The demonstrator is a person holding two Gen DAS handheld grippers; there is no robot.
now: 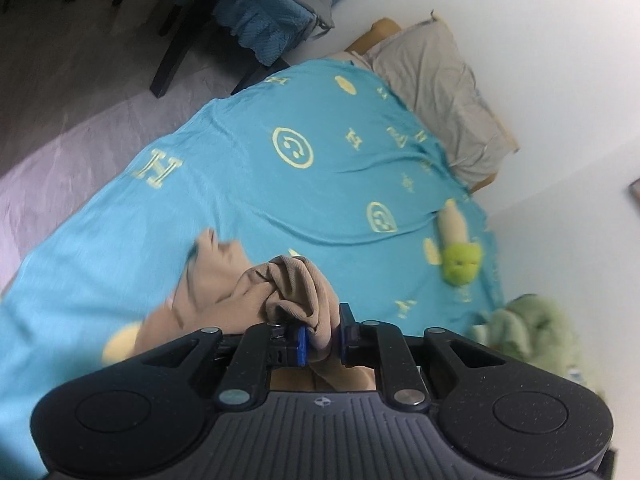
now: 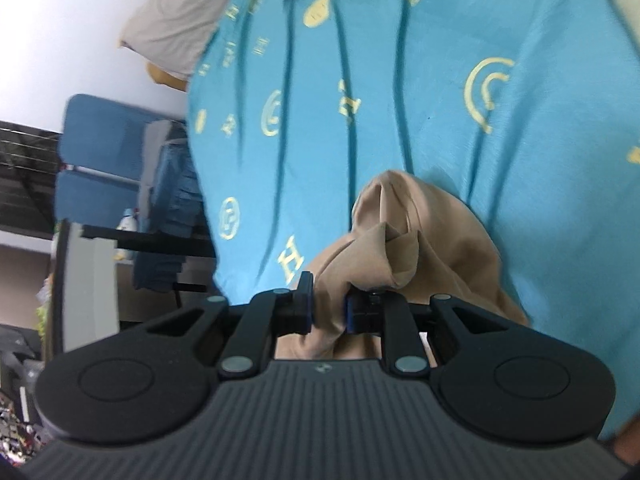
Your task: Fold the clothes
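Observation:
A tan ribbed garment (image 1: 224, 280) lies bunched on a turquoise bedspread (image 1: 248, 168) with yellow letters and smiley marks. My left gripper (image 1: 323, 338) is shut on a thick fold of it, the cloth pinched between the blue pads. In the right wrist view the same tan garment (image 2: 436, 240) hangs and trails over the bedspread (image 2: 480, 128), and my right gripper (image 2: 329, 308) is shut on another bunch of its fabric. The rest of the garment is crumpled, so its shape is hard to read.
A green and beige plush toy (image 1: 458, 246) lies on the bedspread near the wall, with a pale green plush (image 1: 528, 328) beside it. A grey pillow (image 1: 436, 88) sits at the bed's head. A dark chair with blue cloth (image 1: 256, 20) stands off the bed's side.

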